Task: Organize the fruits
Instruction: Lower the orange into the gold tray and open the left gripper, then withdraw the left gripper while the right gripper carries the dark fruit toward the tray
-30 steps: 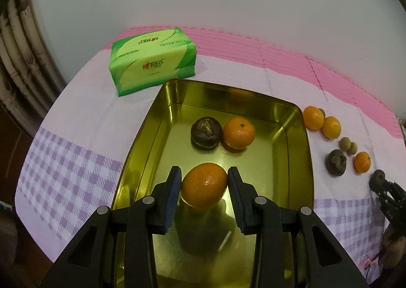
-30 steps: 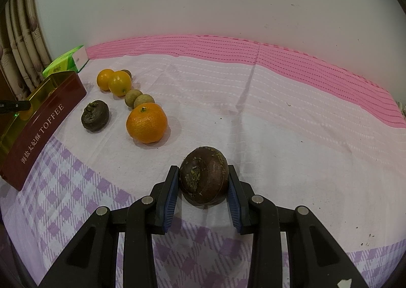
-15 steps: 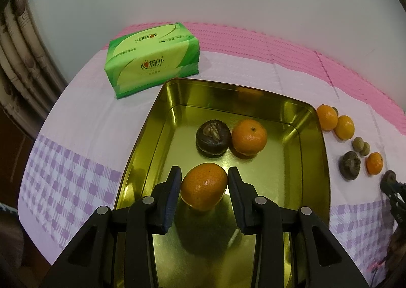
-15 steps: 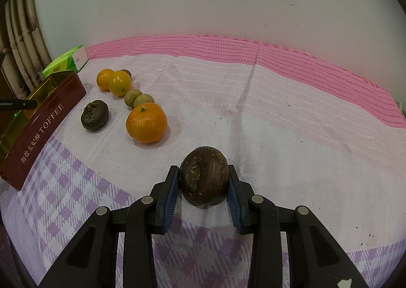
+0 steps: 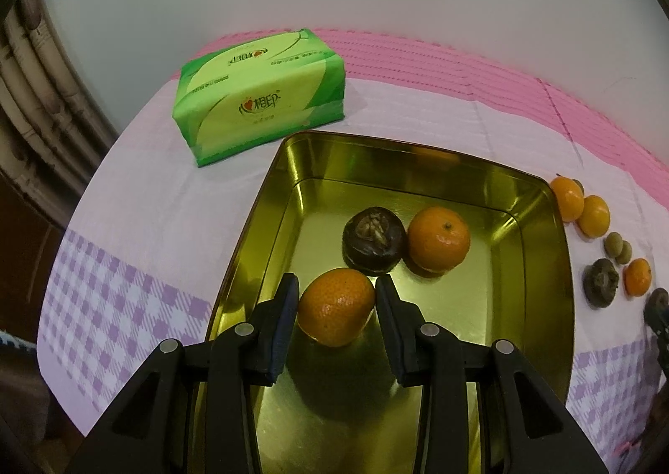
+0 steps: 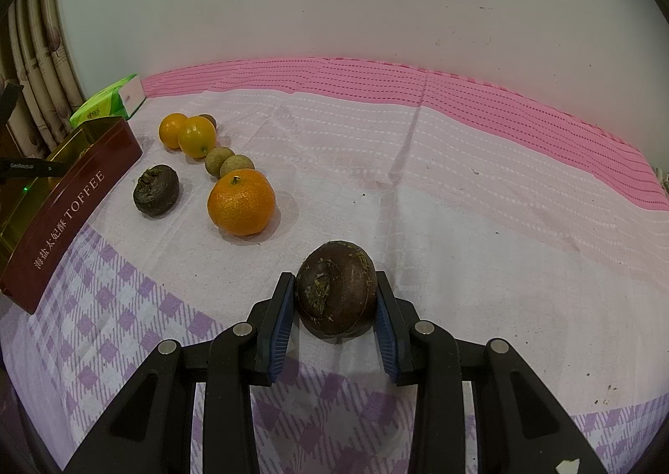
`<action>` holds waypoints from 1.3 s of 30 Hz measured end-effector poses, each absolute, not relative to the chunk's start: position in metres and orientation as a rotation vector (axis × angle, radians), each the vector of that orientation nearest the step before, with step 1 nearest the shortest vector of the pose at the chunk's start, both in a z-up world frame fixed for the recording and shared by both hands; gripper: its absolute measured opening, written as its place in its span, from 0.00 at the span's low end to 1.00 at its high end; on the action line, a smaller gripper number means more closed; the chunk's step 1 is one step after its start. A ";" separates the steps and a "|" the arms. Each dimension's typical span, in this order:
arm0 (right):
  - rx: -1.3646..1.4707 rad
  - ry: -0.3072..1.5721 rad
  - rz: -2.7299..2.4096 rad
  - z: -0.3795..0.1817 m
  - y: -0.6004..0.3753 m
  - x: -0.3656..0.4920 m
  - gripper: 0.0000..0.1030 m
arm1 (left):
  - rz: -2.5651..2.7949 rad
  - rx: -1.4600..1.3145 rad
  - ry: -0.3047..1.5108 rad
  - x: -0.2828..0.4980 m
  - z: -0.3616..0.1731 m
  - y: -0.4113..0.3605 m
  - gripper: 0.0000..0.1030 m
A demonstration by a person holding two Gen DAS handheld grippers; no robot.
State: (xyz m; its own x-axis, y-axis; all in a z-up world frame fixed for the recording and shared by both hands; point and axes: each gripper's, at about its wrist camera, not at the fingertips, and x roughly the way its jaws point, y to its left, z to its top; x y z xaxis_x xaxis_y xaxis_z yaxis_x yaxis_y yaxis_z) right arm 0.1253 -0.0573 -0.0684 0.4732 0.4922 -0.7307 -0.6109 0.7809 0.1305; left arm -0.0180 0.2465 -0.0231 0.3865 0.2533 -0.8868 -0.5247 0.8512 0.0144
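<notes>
Dim, warm indoor light from above gives both fisheye views soft, short shadows. The gold tin (image 5: 543, 265) throws greenish glare and mirrors its fruit (edges bend strongly, corners go black). The nearest gripper parts look slightly soft.

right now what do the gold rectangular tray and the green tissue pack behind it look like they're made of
Gold rectangular tray: looks like thin metal, probably tinplate, with a glossy gold finish; its floor mirrors the fruit and its corners are pressed round. The right wrist view shows a dark red painted outside printed TOFFEE.

Green tissue pack: seems to be soft plastic film, slightly shiny, with rounded, wrinkled edges and printed graphics.
</notes>
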 end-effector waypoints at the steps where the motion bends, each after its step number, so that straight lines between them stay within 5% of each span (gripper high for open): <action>1: -0.156 0.839 0.678 -0.068 -0.057 0.125 0.32 | 0.503 -0.292 1.068 -0.017 -0.023 0.248 0.38; 16: -0.156 0.840 0.677 -0.068 -0.057 0.125 0.32 | 0.522 -0.209 1.077 -0.005 -0.014 0.237 0.39; 23: -0.156 0.840 0.676 -0.068 -0.057 0.125 0.32 | 0.558 -0.182 1.044 -0.017 0.005 0.222 0.60; 39: -0.176 0.837 0.665 -0.070 -0.055 0.125 0.32 | 0.592 -0.436 0.915 -0.130 0.048 0.165 0.81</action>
State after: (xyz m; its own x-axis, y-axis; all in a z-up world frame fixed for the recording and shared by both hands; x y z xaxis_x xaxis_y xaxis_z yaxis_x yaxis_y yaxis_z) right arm 0.1252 -0.0552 -0.0700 0.4827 0.4754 -0.7356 -0.6088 0.7859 0.1084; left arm -0.1296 0.1654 0.0481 0.4713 0.2881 -0.8336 -0.6429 0.7593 -0.1010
